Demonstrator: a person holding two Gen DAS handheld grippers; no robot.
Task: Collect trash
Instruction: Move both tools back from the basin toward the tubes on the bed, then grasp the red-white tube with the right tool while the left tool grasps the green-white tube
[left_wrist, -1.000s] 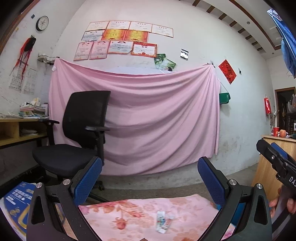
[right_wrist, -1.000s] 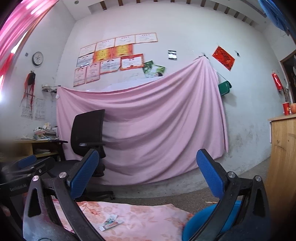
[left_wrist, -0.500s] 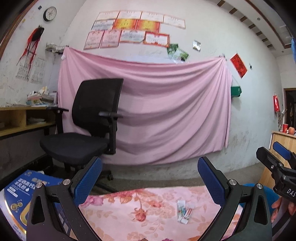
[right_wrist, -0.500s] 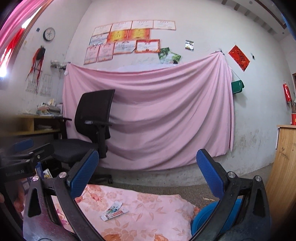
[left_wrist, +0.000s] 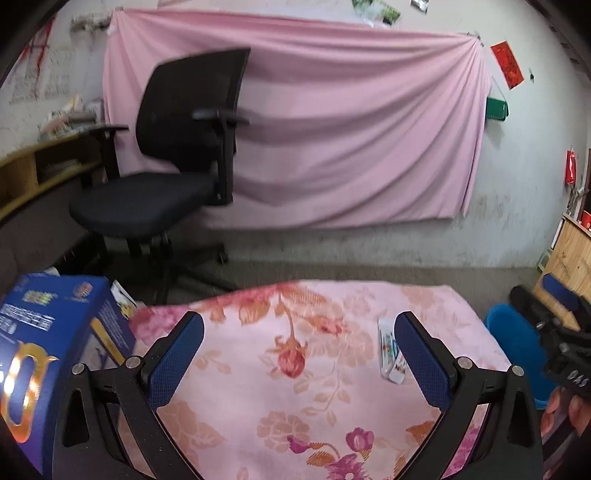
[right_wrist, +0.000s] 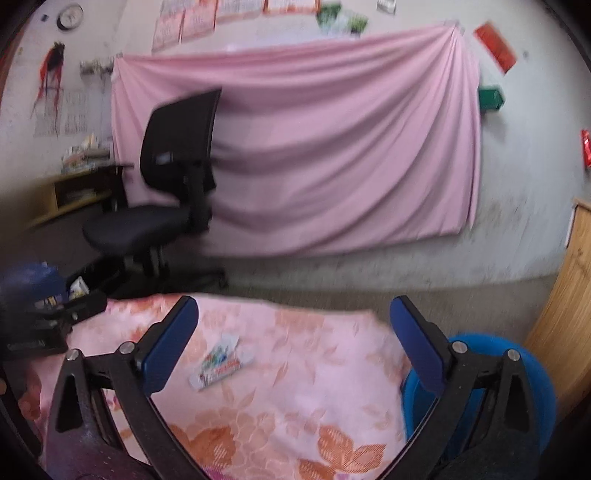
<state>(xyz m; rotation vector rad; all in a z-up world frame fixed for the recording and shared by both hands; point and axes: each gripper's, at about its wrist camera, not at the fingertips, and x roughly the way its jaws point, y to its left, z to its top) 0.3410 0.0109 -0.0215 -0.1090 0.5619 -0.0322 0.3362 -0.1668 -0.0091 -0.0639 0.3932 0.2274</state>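
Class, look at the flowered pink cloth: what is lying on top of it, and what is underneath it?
On the flowered cloth lies one flat printed wrapper. What is underneath cannot be seen; the cloth covers it.

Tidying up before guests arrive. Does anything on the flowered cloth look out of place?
Yes: an empty wrapper lies flat on the flowered cloth, the only loose item there. It lies apart from the blue bin at the cloth's right edge.
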